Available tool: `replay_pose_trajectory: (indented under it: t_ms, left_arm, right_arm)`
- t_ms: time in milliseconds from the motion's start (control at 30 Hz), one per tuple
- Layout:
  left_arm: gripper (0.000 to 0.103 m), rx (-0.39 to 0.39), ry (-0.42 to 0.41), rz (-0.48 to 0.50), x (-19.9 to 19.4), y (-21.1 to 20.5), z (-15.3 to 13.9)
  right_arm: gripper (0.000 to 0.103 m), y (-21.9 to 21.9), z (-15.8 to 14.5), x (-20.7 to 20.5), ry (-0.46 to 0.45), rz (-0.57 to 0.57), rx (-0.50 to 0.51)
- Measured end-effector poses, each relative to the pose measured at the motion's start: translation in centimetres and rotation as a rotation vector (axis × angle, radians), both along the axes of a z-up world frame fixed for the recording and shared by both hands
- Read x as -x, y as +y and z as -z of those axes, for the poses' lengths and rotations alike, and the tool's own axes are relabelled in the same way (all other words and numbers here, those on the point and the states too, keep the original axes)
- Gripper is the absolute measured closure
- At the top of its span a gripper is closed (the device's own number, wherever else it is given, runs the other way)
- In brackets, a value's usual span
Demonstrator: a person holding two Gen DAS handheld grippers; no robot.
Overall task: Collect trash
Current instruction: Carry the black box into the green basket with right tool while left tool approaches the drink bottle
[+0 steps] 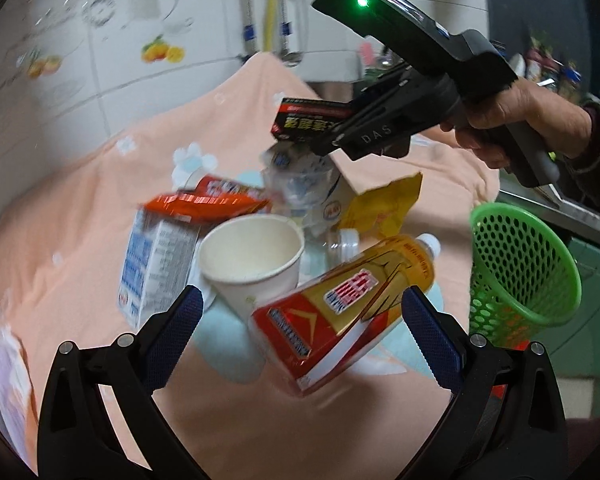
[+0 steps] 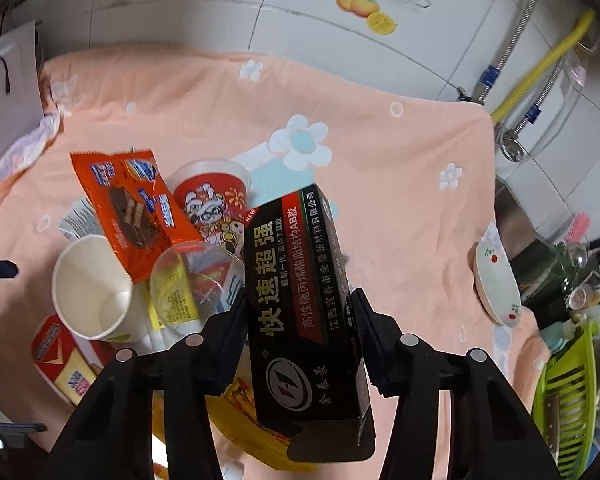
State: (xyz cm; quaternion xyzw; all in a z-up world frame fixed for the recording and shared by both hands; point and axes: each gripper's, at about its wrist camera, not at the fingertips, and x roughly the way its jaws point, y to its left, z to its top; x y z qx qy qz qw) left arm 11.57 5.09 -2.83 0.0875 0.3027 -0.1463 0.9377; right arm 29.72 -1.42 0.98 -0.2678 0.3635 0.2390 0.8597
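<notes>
Right tool (image 2: 302, 322) grips black box (image 2: 300, 300).

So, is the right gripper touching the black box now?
Touching. In the right wrist view both pads of the right gripper press on the sides of the black box; the left wrist view also shows the box held above the trash pile.

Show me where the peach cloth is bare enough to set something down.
The peach cloth is bare between the black box held in the right gripper and the small bowl at its right edge, and along the far side below the tiled wall. It is crowded on the left: paper cup, orange wrapper, clear cup.
</notes>
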Motion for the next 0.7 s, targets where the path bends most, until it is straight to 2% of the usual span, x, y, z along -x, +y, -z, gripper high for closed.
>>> replay_pose_trajectory:
  t_ms: [267, 533, 700]
  left_arm:
    - [0.005, -0.003, 0.003, 0.094, -1.1, -1.7, -0.1]
    - [0.005, -0.042, 0.006, 0.243, -1.8, -4.2, 0.0]
    - [0.005, -0.132, 0.051, 0.328, -2.7, -5.3, 1.3]
  right_arm:
    - [0.054, -2.0, -1.6, 1.5, -0.005, 0.028, -0.061]
    - [0.054, -5.2, -2.3, 3.0, 0.0, 0.078, -0.133]
    - [0.054, -7.7, -2.4, 4.6, -0.001, 0.112, -0.164]
